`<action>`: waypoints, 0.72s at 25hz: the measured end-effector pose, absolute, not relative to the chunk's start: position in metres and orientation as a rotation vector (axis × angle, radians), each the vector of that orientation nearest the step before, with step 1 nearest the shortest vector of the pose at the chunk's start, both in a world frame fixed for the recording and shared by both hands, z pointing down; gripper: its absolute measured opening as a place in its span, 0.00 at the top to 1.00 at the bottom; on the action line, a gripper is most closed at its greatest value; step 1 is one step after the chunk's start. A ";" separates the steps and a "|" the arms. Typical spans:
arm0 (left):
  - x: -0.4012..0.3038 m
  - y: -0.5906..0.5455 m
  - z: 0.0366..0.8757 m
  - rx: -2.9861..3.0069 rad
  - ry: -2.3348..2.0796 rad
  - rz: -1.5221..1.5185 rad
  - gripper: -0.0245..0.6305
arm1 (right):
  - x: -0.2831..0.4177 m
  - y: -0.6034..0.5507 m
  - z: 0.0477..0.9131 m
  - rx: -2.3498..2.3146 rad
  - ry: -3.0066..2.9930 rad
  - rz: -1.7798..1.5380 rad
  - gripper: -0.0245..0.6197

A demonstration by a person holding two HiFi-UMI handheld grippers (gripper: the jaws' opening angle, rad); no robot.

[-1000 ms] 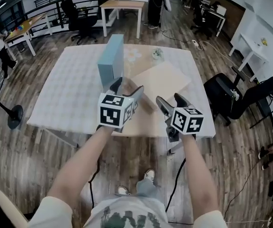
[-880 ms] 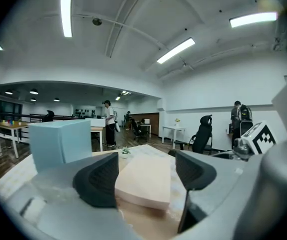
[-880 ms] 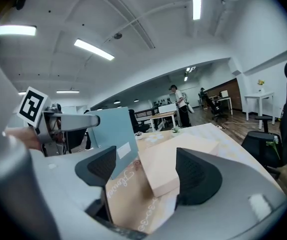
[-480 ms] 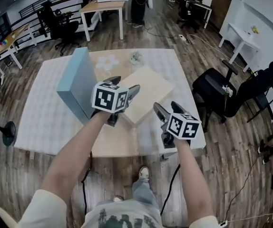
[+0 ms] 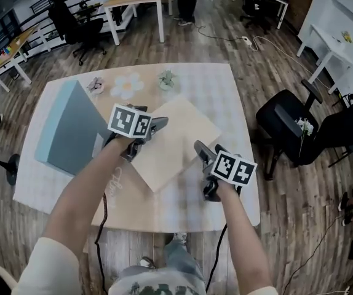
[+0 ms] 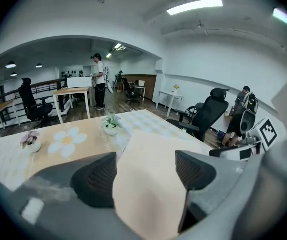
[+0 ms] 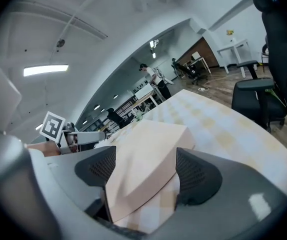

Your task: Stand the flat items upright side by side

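Left gripper (image 5: 155,128) and right gripper (image 5: 208,149): both jaws spread, pinching nothing. Table (image 5: 219,85), checked cloth. Blue-grey box (image 5: 69,128) stands on edge, left. Beige box (image 5: 176,140) lies flat, centre, between the 2 grippers. Potted plant (image 5: 166,78), far side.

Pale beige flat box (image 5: 176,143), grey-blue box (image 5: 69,131), white-and-cream checked tablecloth (image 5: 216,88), white daisy mat (image 5: 127,86) with yellow centre.

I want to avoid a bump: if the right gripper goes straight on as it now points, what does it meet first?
Most likely the flat beige box: its near corner shows between the open fingers; exact depth is unclear.
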State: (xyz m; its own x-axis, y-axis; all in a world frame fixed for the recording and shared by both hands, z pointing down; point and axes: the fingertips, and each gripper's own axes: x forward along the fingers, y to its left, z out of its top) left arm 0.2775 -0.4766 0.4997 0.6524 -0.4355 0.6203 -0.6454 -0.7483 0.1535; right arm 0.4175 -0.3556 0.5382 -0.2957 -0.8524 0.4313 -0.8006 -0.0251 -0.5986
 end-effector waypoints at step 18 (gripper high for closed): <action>0.291 -0.520 0.580 2.348 -0.503 1.007 0.38 | 0.442 -0.397 0.604 -1.824 1.781 -1.677 0.39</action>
